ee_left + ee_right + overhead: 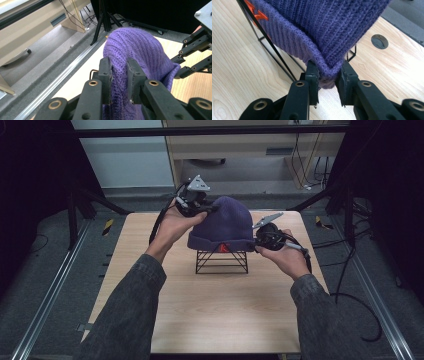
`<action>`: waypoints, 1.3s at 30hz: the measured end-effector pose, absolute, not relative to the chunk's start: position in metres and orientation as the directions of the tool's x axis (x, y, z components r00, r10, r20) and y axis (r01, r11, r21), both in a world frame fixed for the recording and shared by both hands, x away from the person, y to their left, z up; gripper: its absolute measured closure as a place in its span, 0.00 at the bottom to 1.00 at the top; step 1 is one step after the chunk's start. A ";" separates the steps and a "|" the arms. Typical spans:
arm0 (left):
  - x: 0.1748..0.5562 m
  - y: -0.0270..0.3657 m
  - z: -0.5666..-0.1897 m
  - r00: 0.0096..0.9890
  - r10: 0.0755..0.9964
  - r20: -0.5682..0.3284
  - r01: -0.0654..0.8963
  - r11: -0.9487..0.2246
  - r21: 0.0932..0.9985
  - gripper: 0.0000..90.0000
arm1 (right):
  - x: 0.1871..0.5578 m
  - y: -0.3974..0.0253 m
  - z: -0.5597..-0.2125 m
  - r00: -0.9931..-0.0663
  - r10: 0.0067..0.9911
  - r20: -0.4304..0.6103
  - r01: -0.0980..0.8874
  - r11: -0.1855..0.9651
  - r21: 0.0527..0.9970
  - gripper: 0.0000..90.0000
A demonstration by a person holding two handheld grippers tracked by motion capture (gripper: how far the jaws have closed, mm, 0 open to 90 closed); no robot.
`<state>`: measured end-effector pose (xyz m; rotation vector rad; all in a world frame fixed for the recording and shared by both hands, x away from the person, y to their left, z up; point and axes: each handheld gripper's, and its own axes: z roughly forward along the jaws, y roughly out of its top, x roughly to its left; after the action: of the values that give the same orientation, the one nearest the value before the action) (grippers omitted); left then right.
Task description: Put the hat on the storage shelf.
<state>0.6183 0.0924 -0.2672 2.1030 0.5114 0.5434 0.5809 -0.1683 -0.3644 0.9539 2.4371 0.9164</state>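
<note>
**Two grippers close on a purple hat at the bench**

A pale wooden bench (215, 310) stands on grey carpet in a dim room, with a beige cabinet (240, 150) and loose cables (305, 165) behind its far edge. Near the middle of the bench, nearer the far edge than the near one, a purple knit beanie (224, 224) sits over a black wire stand (221, 261), an orange mark on its folded cuff facing the near edge.

A person in dark grey sleeves reaches in from the near edge with both forearms angled inward. The left hand (176, 224) is raised, palm turned towards the hat, holding the left gripper (119, 72) against the hat's upper left side; in the left gripper view its jaws are pinched on a ridge of the knit. The right hand (286, 255) sits lower, beside the stand's right side, holding the right gripper (327, 77) level with the cuff; in the right gripper view its jaws clamp the cuff's lower right corner just above the wood.
</note>
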 end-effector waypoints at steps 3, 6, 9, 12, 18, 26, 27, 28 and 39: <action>0.616 0.093 -0.272 0.824 0.536 0.183 0.158 -0.529 0.834 0.84 | 0.581 -0.167 -0.369 -0.704 0.704 -0.095 0.472 0.563 0.678 0.81; 0.614 0.094 -0.277 0.829 0.529 0.181 0.161 -0.536 0.828 0.84 | 0.580 -0.165 -0.375 -0.707 0.702 -0.092 0.476 0.567 0.672 0.80; 0.614 0.095 -0.281 0.834 0.522 0.176 0.165 -0.541 0.824 0.84 | 0.580 -0.165 -0.381 -0.707 0.703 -0.085 0.481 0.565 0.671 0.80; 0.612 0.096 -0.286 0.835 0.520 0.177 0.161 -0.539 0.827 0.84 | 0.580 -0.166 -0.385 -0.705 0.704 -0.079 0.485 0.561 0.671 0.80; 0.611 0.096 -0.295 0.843 0.511 0.169 0.168 -0.549 0.819 0.84 | 0.579 -0.169 -0.393 -0.699 0.711 -0.078 0.492 0.557 0.669 0.79; 0.607 0.094 -0.298 0.850 0.495 0.179 0.156 -0.562 0.812 0.84 | 0.579 -0.170 -0.402 -0.699 0.712 -0.064 0.498 0.549 0.671 0.79; 0.607 0.094 -0.300 0.851 0.495 0.175 0.158 -0.560 0.813 0.84 | 0.579 -0.171 -0.402 -0.699 0.712 -0.065 0.500 0.551 0.668 0.79; 0.607 0.094 -0.301 0.851 0.496 0.173 0.160 -0.559 0.814 0.84 | 0.579 -0.171 -0.403 -0.698 0.713 -0.063 0.500 0.549 0.670 0.79; 0.604 0.095 -0.310 0.861 0.484 0.159 0.169 -0.566 0.807 0.84 | 0.578 -0.173 -0.413 -0.697 0.715 -0.053 0.510 0.547 0.664 0.79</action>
<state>0.6042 0.0954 -0.3103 2.1628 0.4715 0.4613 0.5775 -0.1726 -0.4134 1.0119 2.4685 0.9071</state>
